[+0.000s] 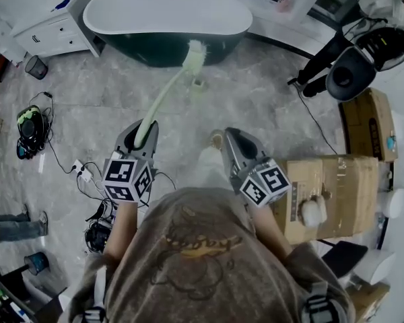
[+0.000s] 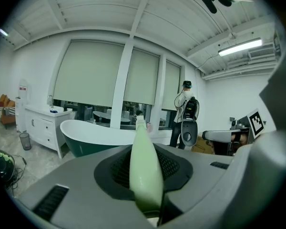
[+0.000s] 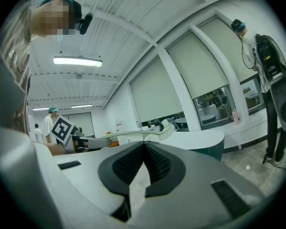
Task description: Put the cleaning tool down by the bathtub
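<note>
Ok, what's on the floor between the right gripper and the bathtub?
Mostly bare floor, by the head view. One small pale-green object stands just short of the bathtub, near the brush head. The right gripper itself is empty.

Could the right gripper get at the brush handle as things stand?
Probably yes: the right gripper is empty and beside the left gripper, which grips the brush handle at its near end; the rest runs through open air. The right gripper's jaws are together, so must open first.
</note>
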`<state>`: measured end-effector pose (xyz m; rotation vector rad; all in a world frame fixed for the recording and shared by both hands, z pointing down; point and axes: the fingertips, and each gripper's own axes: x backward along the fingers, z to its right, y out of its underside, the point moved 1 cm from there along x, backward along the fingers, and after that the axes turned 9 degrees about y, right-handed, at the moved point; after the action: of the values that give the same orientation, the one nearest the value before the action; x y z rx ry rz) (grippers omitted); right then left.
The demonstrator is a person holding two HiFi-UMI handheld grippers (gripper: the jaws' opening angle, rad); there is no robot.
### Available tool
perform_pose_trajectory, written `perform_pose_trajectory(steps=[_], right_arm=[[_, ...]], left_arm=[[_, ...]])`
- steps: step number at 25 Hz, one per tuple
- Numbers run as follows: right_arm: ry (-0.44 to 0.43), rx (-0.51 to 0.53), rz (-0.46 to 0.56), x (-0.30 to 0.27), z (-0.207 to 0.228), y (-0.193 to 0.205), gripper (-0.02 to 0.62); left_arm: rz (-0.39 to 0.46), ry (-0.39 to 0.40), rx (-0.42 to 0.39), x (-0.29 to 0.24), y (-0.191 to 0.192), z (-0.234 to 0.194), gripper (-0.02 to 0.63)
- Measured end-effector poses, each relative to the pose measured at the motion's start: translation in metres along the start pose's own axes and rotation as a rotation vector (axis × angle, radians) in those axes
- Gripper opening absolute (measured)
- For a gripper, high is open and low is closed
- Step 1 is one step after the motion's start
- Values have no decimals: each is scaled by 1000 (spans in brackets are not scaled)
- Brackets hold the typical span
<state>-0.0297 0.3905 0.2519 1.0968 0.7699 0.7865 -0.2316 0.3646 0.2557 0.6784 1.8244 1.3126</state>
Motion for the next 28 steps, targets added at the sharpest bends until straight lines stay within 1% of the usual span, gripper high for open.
perform_pose_trajectory(steps=[9, 16, 21, 28], right_arm=[[16, -3, 3, -58, 43, -18, 0], [24, -9, 3, -108, 84, -31, 0], [23, -18, -11, -149, 124, -54, 0], [-6, -6, -25, -212, 198, -93, 0]], left_arm=[[-6, 5, 1, -60, -19, -33, 100], [-22, 10, 6, -119, -30, -55, 100], [-39, 0, 15, -169, -53, -73, 100], [-19, -35, 23, -250, -92, -94, 100]])
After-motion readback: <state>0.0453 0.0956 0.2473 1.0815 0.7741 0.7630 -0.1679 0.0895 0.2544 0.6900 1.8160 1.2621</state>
